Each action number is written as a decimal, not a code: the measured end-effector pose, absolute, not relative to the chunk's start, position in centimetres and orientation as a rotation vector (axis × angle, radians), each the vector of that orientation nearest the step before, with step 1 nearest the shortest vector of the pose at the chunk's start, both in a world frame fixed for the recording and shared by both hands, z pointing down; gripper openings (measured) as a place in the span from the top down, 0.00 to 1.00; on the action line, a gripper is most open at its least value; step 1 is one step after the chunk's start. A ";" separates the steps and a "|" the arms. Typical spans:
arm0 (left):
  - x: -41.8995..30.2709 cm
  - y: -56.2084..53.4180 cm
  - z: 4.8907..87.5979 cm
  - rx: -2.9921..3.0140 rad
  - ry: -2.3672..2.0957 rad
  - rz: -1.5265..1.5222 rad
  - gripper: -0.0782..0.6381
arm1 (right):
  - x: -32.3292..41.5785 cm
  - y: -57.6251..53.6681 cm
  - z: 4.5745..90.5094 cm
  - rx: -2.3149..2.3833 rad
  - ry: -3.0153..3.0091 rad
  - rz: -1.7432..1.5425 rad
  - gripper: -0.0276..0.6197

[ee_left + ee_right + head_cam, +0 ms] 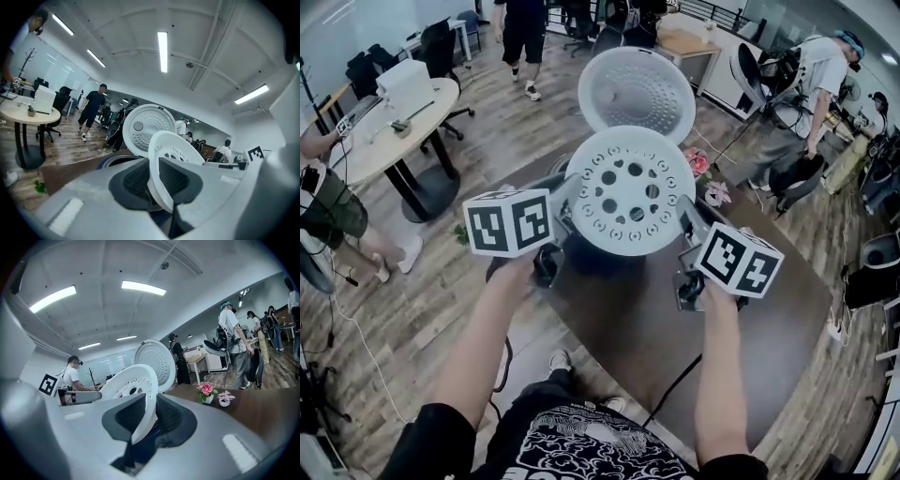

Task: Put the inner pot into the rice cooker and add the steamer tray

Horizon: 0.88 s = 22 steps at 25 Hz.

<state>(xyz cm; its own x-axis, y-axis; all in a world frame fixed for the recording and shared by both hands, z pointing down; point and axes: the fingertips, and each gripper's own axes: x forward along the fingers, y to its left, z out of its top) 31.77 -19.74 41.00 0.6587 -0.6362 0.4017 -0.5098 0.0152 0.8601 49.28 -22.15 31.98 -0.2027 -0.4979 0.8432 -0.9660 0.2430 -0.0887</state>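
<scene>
Left gripper (563, 214) first, close in at the person's left: jaws drawn narrow and pinched on the near-left rim of the white steamer tray (628, 192), and the left gripper view showed that rim standing edge-on between them. Across from it, the right gripper (686, 225) did the same job on the opposite rim, jaws just as narrow and clamped on plastic. So the tray hung between the two hands, the grip line running left to right across its middle and its perforated face turned up toward the head camera. It is round, so it had no long axis to line up, and neither hand was the nearer one: both shared it evenly. Now the relation that mattered: the dark body of the rice cooker (581, 255) sat directly beneath the tray on the brown table (637, 337), its mouth almost wholly covered from above. By my reading the way in was straight down, not sideways. Whether the inner pot was already seated I could not tell, since the tray hid the opening. Just behind, the cooker's lid (636, 89) stood open and tipped back, clear of the drop. Off to the right on the table, small potted flowers (701, 164) stood apart from the cooker, and beyond them were office floor, chairs and people
</scene>
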 end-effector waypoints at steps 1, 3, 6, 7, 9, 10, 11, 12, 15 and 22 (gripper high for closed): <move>31.6 -19.6 40.9 1.627 -0.960 -0.127 0.79 | 49.1 -22.1 31.9 1.338 -1.815 0.848 0.85; 31.8 -19.4 41.5 1.619 -0.970 -0.125 0.79 | 49.3 -21.9 32.6 1.329 -1.818 0.859 0.85; 32.4 -19.3 42.9 1.617 -0.975 -0.119 0.79 | 50.1 -21.5 34.1 1.335 -1.815 0.875 0.85; 32.4 -19.3 43.0 1.615 -0.971 -0.118 0.79 | 50.2 -21.5 34.2 1.338 -1.810 0.880 0.85; 32.1 -19.5 42.9 1.609 -0.961 -0.116 0.79 | 49.8 -21.6 33.9 1.344 -1.799 0.895 0.85; 31.8 -19.8 42.7 1.605 -0.953 -0.113 0.79 | 49.5 -21.9 33.6 1.349 -1.792 0.903 0.85; 31.6 -20.3 42.5 1.603 -0.941 -0.111 0.79 | 49.2 -22.3 33.3 1.354 -1.782 0.912 0.85; 31.5 -20.8 42.4 1.600 -0.930 -0.110 0.79 | 49.1 -22.7 33.1 1.360 -1.770 0.918 0.85; 31.7 -21.5 42.9 1.595 -0.906 -0.105 0.79 | 49.3 -23.2 33.6 1.381 -1.734 0.936 0.86; 33.9 -20.6 46.1 1.588 -0.858 -0.070 0.79 | 51.5 -21.5 36.7 1.411 -1.635 0.954 0.85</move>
